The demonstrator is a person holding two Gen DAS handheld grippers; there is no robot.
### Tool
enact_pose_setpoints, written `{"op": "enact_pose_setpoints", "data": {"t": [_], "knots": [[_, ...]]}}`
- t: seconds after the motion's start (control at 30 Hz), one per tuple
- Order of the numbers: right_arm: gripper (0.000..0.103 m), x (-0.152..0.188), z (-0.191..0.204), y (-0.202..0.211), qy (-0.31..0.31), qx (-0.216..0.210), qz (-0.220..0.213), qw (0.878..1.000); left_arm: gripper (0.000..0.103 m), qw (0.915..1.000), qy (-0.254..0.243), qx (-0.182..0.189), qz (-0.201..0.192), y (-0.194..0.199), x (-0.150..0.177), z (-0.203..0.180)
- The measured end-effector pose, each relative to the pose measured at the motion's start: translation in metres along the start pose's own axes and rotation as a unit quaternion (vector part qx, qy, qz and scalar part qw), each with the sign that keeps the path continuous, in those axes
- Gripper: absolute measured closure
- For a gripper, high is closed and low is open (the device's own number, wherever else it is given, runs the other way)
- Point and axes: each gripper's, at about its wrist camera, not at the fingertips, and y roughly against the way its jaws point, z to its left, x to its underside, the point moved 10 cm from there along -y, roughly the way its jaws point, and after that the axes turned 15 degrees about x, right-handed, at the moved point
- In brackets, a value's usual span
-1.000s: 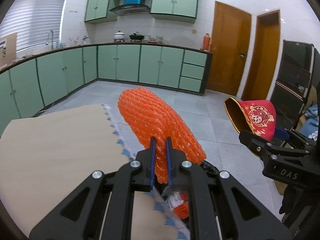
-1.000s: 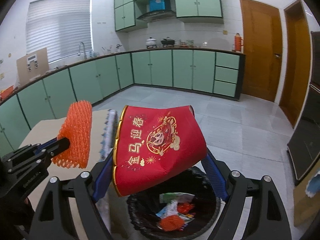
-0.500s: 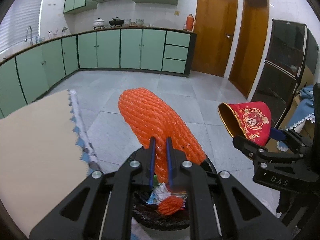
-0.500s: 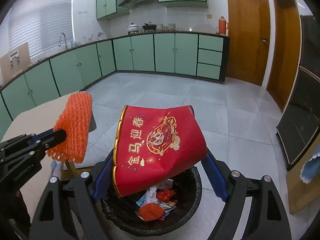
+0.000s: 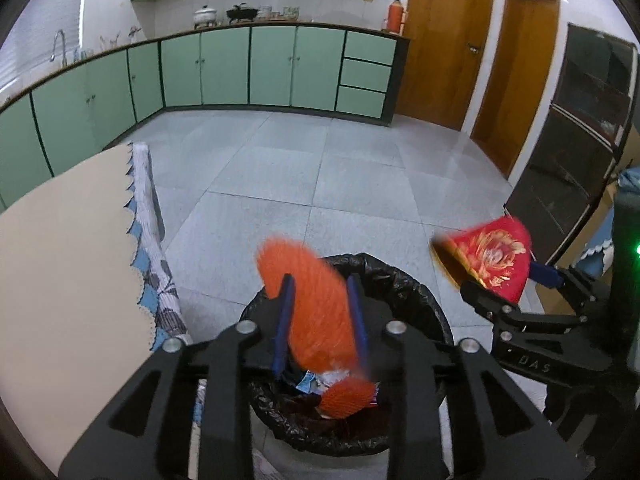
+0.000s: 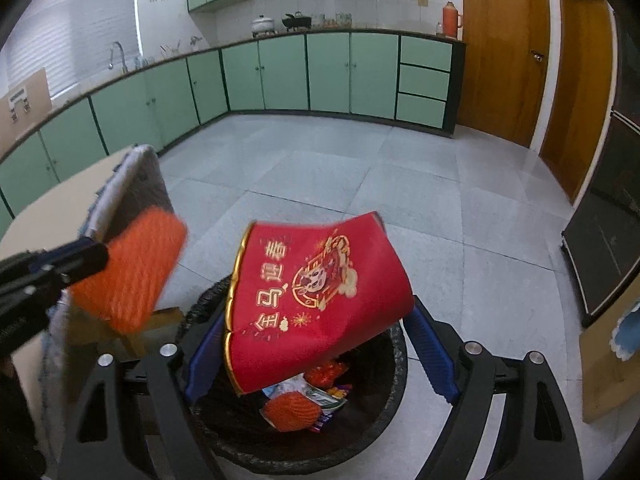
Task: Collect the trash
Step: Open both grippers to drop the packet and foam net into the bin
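**Camera placement: two wrist fisheyes**

Left wrist view: looks forward and down along its claw (image 5: 320, 320), close above the black-lined bin (image 5: 416, 292). Right wrist view: same downward tilt, equally near. Shared: bin, grey tiled floor (image 6: 400, 192), green cabinets (image 6: 328, 72), each other's claw.

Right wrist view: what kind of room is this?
Most likely a home kitchen: green base cabinets under a long counter, a sink tap by the window, and pots beneath a range hood. A lined trash bin stands on the tiled floor.
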Motion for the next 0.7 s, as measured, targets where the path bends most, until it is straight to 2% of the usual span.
{"op": "enact_pose_setpoints", "data": {"t": [0.07, 0.13, 0.3, 0.37, 0.5, 0.7], "knots": [[0.017, -0.001, 0.000, 0.003, -0.001, 0.001, -0.006, 1.000, 0.063, 1.0000, 0.005, -0.002, -0.006, 0.004, -0.003, 0.003], [0.015, -0.002, 0.002, 0.007, 0.001, 0.003, -0.010, 1.000, 0.059, 0.9999, 0.006, -0.002, -0.011, 0.006, -0.004, 0.003], [0.013, -0.006, 0.004, 0.021, 0.005, 0.004, -0.022, 1.000, 0.054, 0.9997, 0.008, -0.003, -0.021, 0.016, -0.008, 0.004], [0.010, -0.010, 0.003, 0.027, 0.004, 0.008, -0.026, 1.000, 0.047, 0.9995, 0.007, -0.006, -0.029, 0.025, -0.011, 0.006], [0.006, -0.018, 0.000, 0.044, -0.002, 0.011, -0.035, 0.999, 0.041, 0.9991, 0.005, -0.009, -0.040, 0.041, -0.018, 0.008], [0.006, -0.023, 0.004, 0.075, -0.008, -0.008, -0.035, 0.999, 0.030, 0.9981, -0.005, -0.017, -0.060, 0.076, -0.021, 0.008]]}}
